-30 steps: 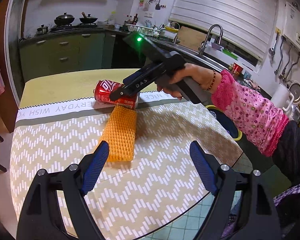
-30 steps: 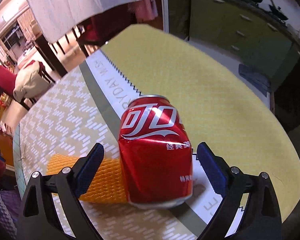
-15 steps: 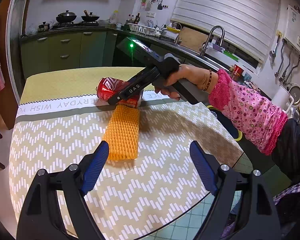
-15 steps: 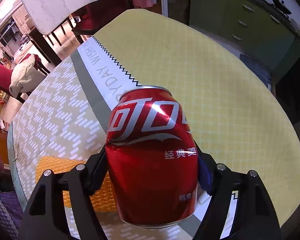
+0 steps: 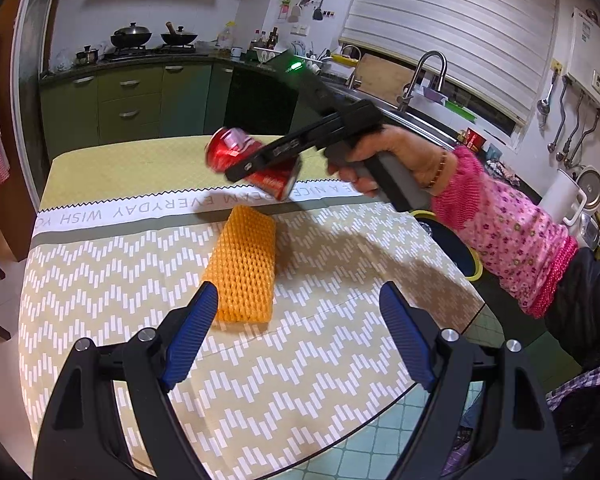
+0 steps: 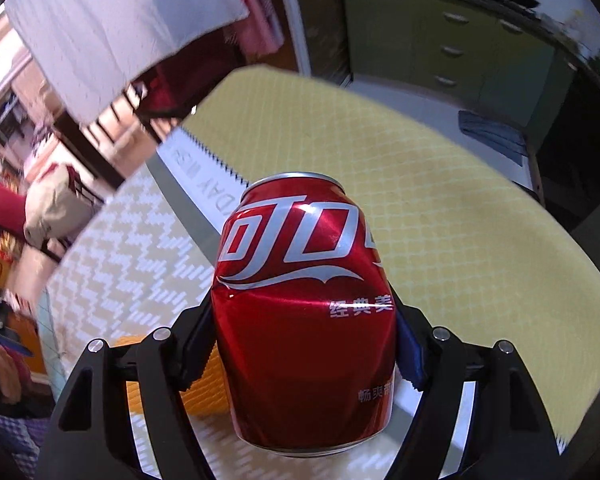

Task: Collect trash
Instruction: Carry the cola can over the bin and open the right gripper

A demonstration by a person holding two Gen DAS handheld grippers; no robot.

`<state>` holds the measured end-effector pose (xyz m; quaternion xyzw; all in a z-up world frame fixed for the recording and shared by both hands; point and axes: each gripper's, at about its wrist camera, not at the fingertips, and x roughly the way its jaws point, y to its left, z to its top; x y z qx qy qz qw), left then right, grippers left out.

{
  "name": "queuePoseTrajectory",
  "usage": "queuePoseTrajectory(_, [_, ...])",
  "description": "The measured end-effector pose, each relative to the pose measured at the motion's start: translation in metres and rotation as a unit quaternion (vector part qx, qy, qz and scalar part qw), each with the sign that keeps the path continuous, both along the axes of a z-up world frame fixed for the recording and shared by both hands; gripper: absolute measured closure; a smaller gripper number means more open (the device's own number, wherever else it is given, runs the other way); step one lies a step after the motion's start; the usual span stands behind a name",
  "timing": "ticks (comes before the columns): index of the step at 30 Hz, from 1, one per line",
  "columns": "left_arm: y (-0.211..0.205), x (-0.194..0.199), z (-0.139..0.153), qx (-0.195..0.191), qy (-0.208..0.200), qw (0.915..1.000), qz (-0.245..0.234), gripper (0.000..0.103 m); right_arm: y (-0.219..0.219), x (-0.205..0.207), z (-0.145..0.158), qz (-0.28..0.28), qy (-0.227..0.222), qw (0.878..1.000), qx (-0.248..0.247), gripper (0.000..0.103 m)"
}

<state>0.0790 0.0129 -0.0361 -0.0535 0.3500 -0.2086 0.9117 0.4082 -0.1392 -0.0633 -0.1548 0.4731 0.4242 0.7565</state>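
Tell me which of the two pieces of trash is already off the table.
The red can, clamped in the right gripper and lifted clear. The orange foam net sleeve lies flat on the tablecloth, before the open left gripper.

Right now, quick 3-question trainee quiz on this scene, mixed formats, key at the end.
1. True or false: the right gripper is shut on the can.
2. Multiple choice: the orange foam net is
A. held in the left gripper
B. lying on the table
C. tucked inside the can
3. Fill in: the left gripper's jaws stand ____ with nothing between them.

Key:
1. True. Both pads press the can's dented sides, and the left wrist view shows it tilted, above the table.
2. B. It lies flat just beyond the left fingertips.
3. open
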Motion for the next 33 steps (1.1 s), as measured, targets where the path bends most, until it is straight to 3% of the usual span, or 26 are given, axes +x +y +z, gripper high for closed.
queuePoseTrajectory(4, [-0.006, -0.002, 0.004, 0.003, -0.008, 0.9999, -0.009, 0.025, -0.055, -0.027, 0.032, -0.043, -0.019, 0.998, 0.034, 0.029])
queuePoseTrajectory(9, [-0.015, -0.004, 0.008, 0.004, -0.018, 0.9996, -0.020, 0.024, -0.170, -0.067, 0.058, -0.156, -0.032, 0.985, 0.060, 0.029])
queuePoseTrajectory(14, [-0.026, -0.004, 0.008, 0.005, -0.019, 0.9992, -0.035, 0.023, -0.304, -0.108, 0.049, -0.303, -0.023, 0.951, 0.054, 0.029])
queuePoseTrajectory(18, [-0.035, -0.004, 0.006, 0.010, -0.016, 0.9989, -0.043, 0.023, -0.388, -0.127, 0.012, -0.406, 0.003, 0.914, 0.016, 0.029])
queuePoseTrajectory(26, [-0.047, -0.007, 0.004, 0.026, -0.013, 0.9983, -0.050, 0.023, -0.457, -0.123, -0.042, -0.497, 0.019, 0.868, -0.011, 0.029])
queuePoseTrajectory(28, [-0.047, -0.008, 0.004, 0.031, -0.013, 0.9982, -0.050, 0.023, -0.460, -0.121, -0.051, -0.507, 0.022, 0.862, -0.016, 0.029])
queuePoseTrajectory(30, [-0.048, -0.008, 0.003, 0.032, -0.013, 0.9982, -0.049, 0.021, -0.465, -0.121, -0.056, -0.511, 0.025, 0.859, -0.012, 0.018])
queuePoseTrajectory(33, [-0.048, -0.007, 0.003, 0.034, -0.012, 0.9983, -0.047, 0.021, -0.472, -0.127, -0.052, -0.519, 0.012, 0.855, -0.005, 0.015])
